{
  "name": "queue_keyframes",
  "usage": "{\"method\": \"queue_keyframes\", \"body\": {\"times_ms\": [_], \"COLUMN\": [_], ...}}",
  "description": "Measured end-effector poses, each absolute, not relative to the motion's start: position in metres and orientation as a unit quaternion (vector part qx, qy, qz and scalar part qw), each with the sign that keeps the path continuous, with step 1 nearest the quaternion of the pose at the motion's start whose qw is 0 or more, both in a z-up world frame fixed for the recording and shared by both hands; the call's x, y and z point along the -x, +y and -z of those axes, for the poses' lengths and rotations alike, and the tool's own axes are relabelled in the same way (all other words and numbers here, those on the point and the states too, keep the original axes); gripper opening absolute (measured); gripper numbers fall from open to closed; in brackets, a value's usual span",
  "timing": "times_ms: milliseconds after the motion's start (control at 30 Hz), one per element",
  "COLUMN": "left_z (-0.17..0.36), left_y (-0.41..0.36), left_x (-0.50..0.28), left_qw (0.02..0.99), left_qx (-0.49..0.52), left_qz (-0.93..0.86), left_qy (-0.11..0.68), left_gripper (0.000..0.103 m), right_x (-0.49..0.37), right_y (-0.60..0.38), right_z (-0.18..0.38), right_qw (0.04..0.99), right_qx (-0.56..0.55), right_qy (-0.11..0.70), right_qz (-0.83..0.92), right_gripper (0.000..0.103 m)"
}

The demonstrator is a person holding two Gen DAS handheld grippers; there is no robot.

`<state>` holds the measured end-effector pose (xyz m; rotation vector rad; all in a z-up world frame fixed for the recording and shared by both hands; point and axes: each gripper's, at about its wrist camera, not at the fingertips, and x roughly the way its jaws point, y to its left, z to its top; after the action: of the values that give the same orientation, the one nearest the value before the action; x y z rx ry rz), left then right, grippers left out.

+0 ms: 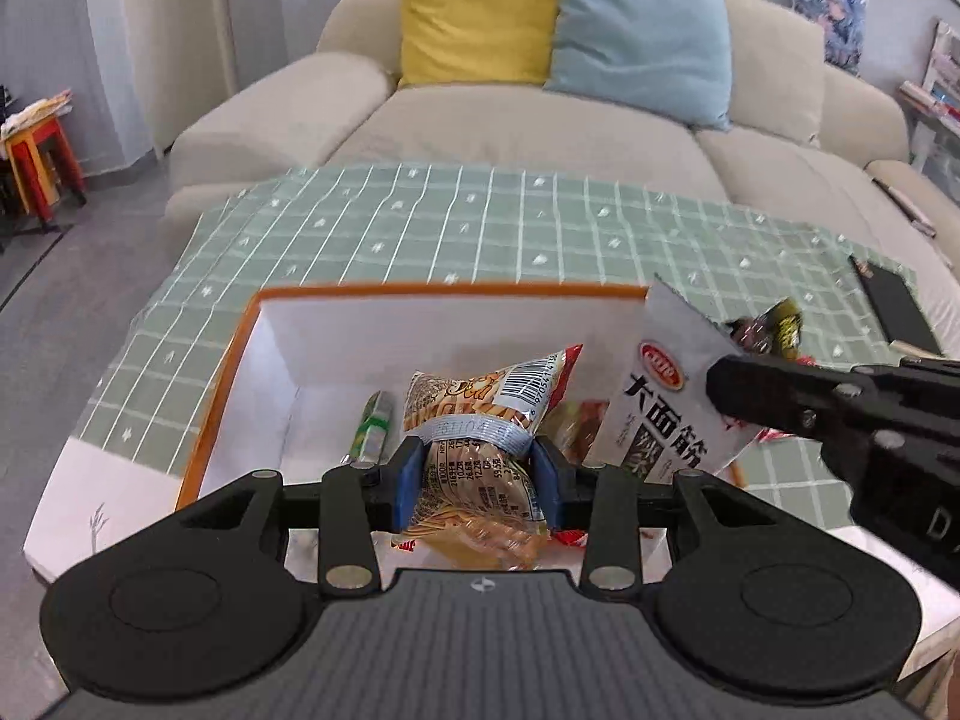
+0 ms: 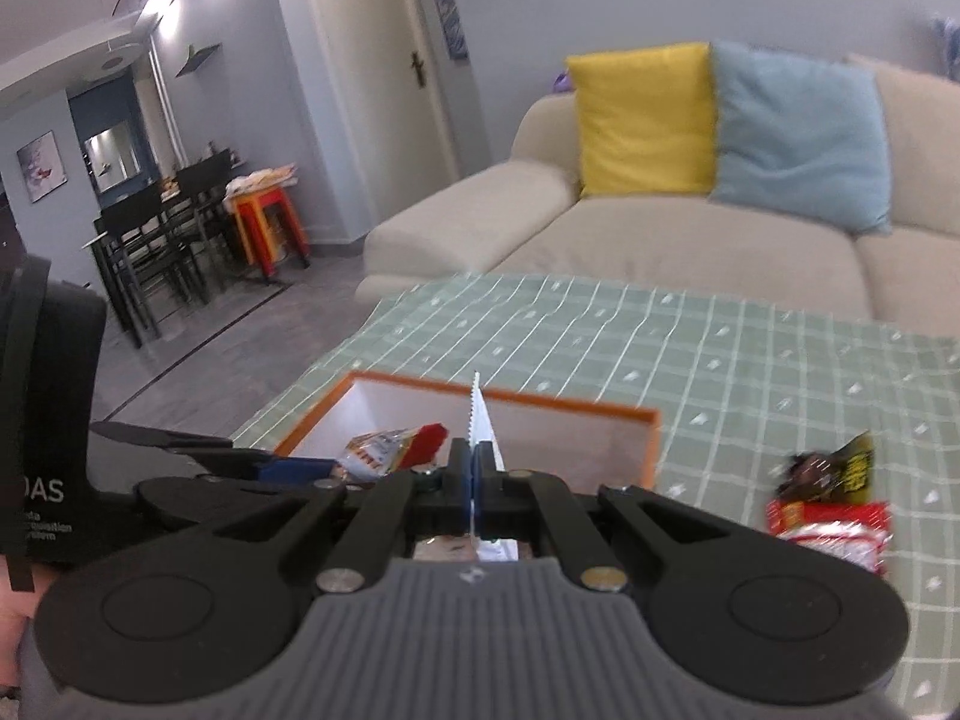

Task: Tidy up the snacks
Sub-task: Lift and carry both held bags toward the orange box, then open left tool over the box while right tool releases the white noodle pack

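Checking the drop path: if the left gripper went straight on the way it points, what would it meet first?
Probably the box's white floor; the left gripper, shut on a yellow snack pack, points down into it. Depth unclear.

Both grippers angled downward, each clamped on a packet

The left gripper (image 1: pixel 477 471) pinches a yellow snack packet (image 1: pixel 480 420) between its blue pads, jaws part-way apart. The right gripper (image 2: pixel 474 480) has its jaws pressed together on a thin white packet (image 2: pixel 483 438), reaching in beside the left.

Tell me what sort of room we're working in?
Most likely a home living room: a beige sofa with a yellow cushion, a low table under a green checked cloth, and a dining table beyond.
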<state>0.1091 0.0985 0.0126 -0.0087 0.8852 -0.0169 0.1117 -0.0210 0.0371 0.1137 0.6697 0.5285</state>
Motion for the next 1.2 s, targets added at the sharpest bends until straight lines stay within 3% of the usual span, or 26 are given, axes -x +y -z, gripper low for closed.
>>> {"method": "queue_keyframes", "body": {"times_ms": [367, 1000, 1200], "left_z": [0.031, 0.06, 0.062], "left_y": [0.109, 0.109, 0.109], "left_x": [-0.112, -0.124, -0.124], "left_qw": [0.866, 0.837, 0.834], "left_qx": [-0.012, -0.021, -0.021], "left_qz": [0.01, -0.016, -0.028], "left_qy": [0.499, 0.546, 0.551], "left_gripper": [0.044, 0.045, 0.051], "right_x": [-0.12, -0.135, -0.133], "right_y": [-0.008, 0.009, 0.014], "right_z": [0.016, 0.056, 0.058], "right_qw": [0.867, 0.863, 0.866], "right_qx": [-0.082, 0.031, 0.059], "right_qy": [0.413, 0.453, 0.446], "right_qz": [-0.268, -0.22, -0.22], "right_gripper": [0.0, 0.0, 0.004]}}
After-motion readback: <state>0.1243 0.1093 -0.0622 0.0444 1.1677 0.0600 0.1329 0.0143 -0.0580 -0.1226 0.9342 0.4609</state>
